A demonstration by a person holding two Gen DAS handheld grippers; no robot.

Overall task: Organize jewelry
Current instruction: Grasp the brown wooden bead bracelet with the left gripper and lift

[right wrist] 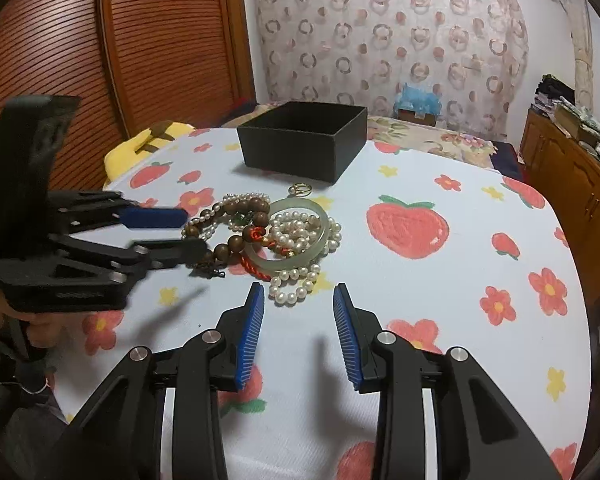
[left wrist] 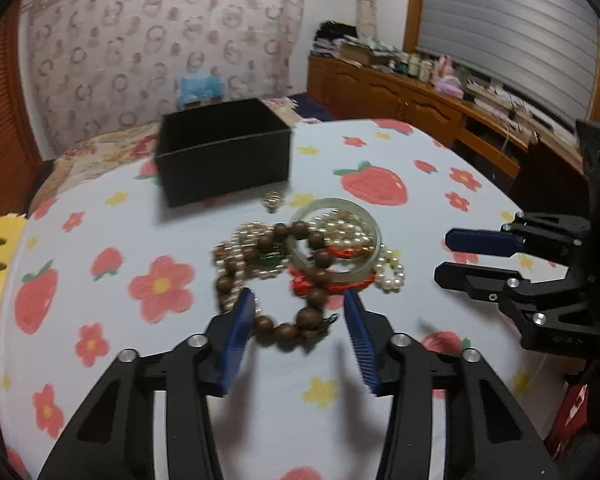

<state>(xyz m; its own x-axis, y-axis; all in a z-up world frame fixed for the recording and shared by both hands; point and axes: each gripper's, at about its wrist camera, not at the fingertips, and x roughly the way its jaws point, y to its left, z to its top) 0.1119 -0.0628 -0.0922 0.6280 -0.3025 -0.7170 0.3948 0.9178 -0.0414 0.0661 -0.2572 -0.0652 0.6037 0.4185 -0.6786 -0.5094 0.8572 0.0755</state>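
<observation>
A: Left gripper: jaws part open, straddling the near loop of the wooden bead bracelet, pads not seen pressing it. Right gripper: part open, empty, just short of the pearl strand.

B: Stock on the tabletop?

A: One heap: wooden beads, pearls, jade bangle, red cord; a gold ring lies apart, near the black box.

B: Progress?

A: Judged unstarted; every listed piece sits outside the box.

B: Gaps?

A: Box interior dark, contents unreadable. Strands overlap, so the count is uncertain. Left view is blurred.
</observation>
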